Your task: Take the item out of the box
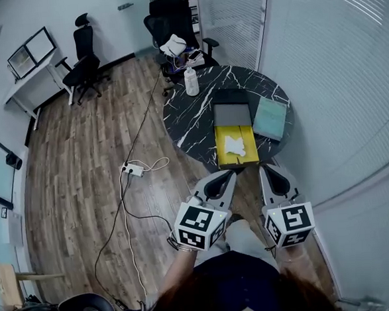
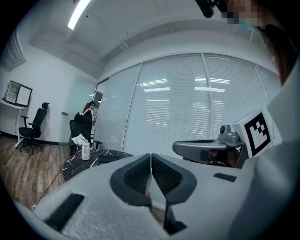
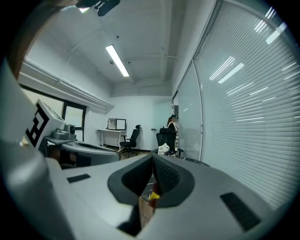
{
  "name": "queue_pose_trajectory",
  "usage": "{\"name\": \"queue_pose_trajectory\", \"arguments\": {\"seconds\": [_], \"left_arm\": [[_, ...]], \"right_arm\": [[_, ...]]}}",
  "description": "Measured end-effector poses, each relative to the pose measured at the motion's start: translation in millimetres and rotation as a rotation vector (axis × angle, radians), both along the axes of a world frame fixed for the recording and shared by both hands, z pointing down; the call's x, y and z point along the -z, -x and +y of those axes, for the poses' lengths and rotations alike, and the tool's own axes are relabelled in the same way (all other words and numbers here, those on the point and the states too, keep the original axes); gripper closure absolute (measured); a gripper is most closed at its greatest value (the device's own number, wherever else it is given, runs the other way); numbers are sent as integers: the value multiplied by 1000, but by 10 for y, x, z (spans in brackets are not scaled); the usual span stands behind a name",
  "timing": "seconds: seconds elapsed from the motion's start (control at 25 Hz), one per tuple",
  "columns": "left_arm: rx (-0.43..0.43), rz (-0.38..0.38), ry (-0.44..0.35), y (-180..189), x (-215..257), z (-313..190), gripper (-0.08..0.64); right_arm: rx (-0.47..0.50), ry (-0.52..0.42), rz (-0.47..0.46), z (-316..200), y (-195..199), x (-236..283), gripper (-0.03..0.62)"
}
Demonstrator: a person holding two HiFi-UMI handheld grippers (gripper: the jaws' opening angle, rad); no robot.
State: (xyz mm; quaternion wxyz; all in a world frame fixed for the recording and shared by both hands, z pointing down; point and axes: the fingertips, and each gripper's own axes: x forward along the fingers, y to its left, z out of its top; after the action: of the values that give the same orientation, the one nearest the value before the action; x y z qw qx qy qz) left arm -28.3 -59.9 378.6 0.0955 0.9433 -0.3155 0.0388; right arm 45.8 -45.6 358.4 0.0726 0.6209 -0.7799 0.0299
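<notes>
Yellow cardboard is what I look for first: the yellow box [image 1: 222, 136] lies open on the black marble worktop [image 1: 192, 118], at the edge nearest to me. Its grey lid [image 1: 232, 114] is folded back, away from me. The white item [image 1: 235, 145] lies inside the box, about in the middle. It looks crumpled and soft, like paper or cloth, but I cannot tell which.

I hold my left gripper [image 1: 228, 174] and my right gripper [image 1: 267, 168] side by side in front of my body. Both point towards the box, short of the worktop edge, and they touch nothing. In the left gripper view the fingers [image 2: 138, 176] are clenched together with nothing between them. In the right gripper view the fingers [image 3: 166, 178] are also pressed together and empty.

I judge that the task is at its very beginning: the reach has not started and the item is untouched. For the next move, one gripper must go forward over the box, its fingers must come apart, and then it must descend on the white item from above. The other gripper can perhaps hold the box wall, because the box looks light and may lift together with the item.

A white bottle [image 1: 191, 82] stands on the far side of the worktop. A pale green flat piece [image 1: 270, 118] lies just beside the box, to its right.
</notes>
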Motion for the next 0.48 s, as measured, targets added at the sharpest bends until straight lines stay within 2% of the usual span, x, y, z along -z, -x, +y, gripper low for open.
{"name": "queue_pose_trajectory", "arguments": {"seconds": [0.48], "left_arm": [[18,-7,-10,-142,25,-450,531]], "right_arm": [[19,-16,66,-469,-122,-30,568]]}}
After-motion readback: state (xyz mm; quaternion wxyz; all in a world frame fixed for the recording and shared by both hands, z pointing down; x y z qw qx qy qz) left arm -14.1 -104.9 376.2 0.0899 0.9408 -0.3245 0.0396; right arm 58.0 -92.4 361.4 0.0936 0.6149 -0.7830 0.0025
